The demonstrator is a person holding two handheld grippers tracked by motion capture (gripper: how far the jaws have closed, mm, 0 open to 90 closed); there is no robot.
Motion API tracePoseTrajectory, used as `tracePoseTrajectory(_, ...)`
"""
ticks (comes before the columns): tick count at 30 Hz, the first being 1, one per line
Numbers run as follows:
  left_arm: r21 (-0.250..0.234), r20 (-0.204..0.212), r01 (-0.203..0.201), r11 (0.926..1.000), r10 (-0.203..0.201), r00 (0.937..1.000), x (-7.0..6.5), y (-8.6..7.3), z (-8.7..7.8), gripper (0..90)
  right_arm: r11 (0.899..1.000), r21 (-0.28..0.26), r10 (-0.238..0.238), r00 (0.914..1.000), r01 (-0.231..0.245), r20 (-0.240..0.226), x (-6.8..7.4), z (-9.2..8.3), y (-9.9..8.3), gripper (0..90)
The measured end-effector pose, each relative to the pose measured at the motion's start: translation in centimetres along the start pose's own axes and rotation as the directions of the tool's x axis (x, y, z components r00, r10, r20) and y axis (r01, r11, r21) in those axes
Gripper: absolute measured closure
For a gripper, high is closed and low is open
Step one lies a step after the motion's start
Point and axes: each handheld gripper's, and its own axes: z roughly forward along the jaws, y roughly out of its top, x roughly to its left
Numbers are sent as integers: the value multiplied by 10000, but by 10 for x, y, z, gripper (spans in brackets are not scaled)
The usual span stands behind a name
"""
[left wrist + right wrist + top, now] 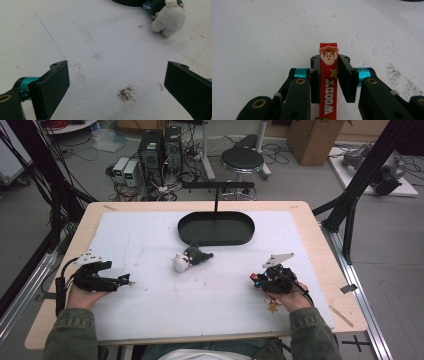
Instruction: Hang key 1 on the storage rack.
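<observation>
Gripping the red strap [327, 82], the right gripper [257, 280] sits at the table's five o'clock, jaws clamped on it; pickup looks done, delivery remains. The strap is flat rubber, with a cowboy face, star and "WOODY". At eight o'clock the left gripper [125, 281] gapes, holding nothing. Farther, centre, lies a plush toy [190, 258]; at twelve o'clock, the black oval tray [216, 238].

White-covered table [150, 245] bears black tray [216, 228] and plush toy [191, 257].
</observation>
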Motion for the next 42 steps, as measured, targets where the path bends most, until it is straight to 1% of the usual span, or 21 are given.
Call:
tracePoseTrajectory(6,-24,-13,9,10000,-9,10000,0,0,0,67,9991,-363,200,9998,-199,11,-3,-9,2,730)
tracePoseTrajectory(10,-33,19,-8,10000,8,10000,0,0,0,68,9939,-921,590,9982,-600,-126,-8,-26,2,733)
tracePoseTrajectory(12,-29,19,-11,10000,11,10000,0,0,0,68,9928,-1011,637,9979,-649,-149,-9,-30,2,733)
tracePoseTrajectory(14,-38,26,-2,10000,2,10000,0,0,0,68,9844,-1428,999,9945,-1032,-305,-14,-41,0,736)
tracePoseTrajectory(16,-41,6,12,10000,-12,10000,0,0,0,68,9743,-1866,1179,9915,-1262,-550,-17,-49,-1,737)
tracePoseTrajectory(18,-38,6,-8,10000,8,10000,0,0,0,67,9599,-2274,1470,9851,-1639,-895,-19,-59,-1,739)
tracePoseTrajectory(21,-38,38,11,10000,-11,10000,0,0,0,69,9411,-2720,1771,9781,-2009,-1093,-26,-71,1,741)
tracePoseTrajectory(22,-38,38,11,10000,-11,10000,0,0,0,72,9411,-2720,1771,9781,-2009,-1093,-26,-71,1,741)
tracePoseTrajectory(24,-24,45,17,10000,-17,10000,0,0,0,72,9259,-2844,2153,9660,-2486,-1433,-32,-79,4,741)
tracePoseTrajectory(25,-27,49,22,10000,-22,10000,0,0,0,73,9125,-2987,2376,9565,-2796,-1693,-36,-87,8,742)
tracePoseTrajectory(26,-27,49,22,10000,-22,10000,0,0,0,73,9056,-3051,2493,9518,-2945,-1788,-38,-91,9,743)
tracePoseTrajectory(27,-20,50,23,10000,-23,10000,0,0,0,73,9056,-3051,2493,9518,-2945,-1788,-38,-91,9,743)
tracePoseTrajectory(28,-12,61,27,10000,-27,10000,0,0,0,72,8930,-3258,2578,9463,-3105,-1952,-41,-99,13,743)
tracePoseTrajectory(31,11,101,12,10000,-12,9999,0,0,1,72,8700,-3598,2735,9371,-3372,-2168,-45,-108,19,744)
tracePoseTrajectory(32,9,105,14,10000,-14,9999,0,0,1,72,8700,-3598,2735,9371,-3372,-2168,-45,-108,19,744)
tracePoseTrajectory(35,12,128,2,10000,-2,9999,0,0,1,73,8544,-3829,2878,9335,-3512,-2142,-50,-116,34,745)
tracePoseTrajectory(37,-5,115,14,10000,-14,9999,0,0,1,72,8529,-3821,2948,9322,-3557,-2099,-51,-117,39,745)
tracePoseTrajectory(38,-18,102,7,10000,-7,9999,0,0,1,72,8552,-3822,2946,9350,-3502,-1974,-53,-118,48,745)
tracePoseTrajectory(40,-22,110,2,10000,-2,9999,0,0,2,72,8547,-3854,2923,9359,-3478,-1964,-54,-118,52,745)
tracePoseTrajectory(41,-18,120,-15,10000,15,9999,0,0,2,72,8591,-3828,2871,9390,-3398,-1892,-56,-118,61,745)
tracePoseTrajectory(42,-18,120,-15,10000,15,9999,0,0,2,72,8591,-3828,2871,9390,-3398,-1892,-56,-118,61,745)
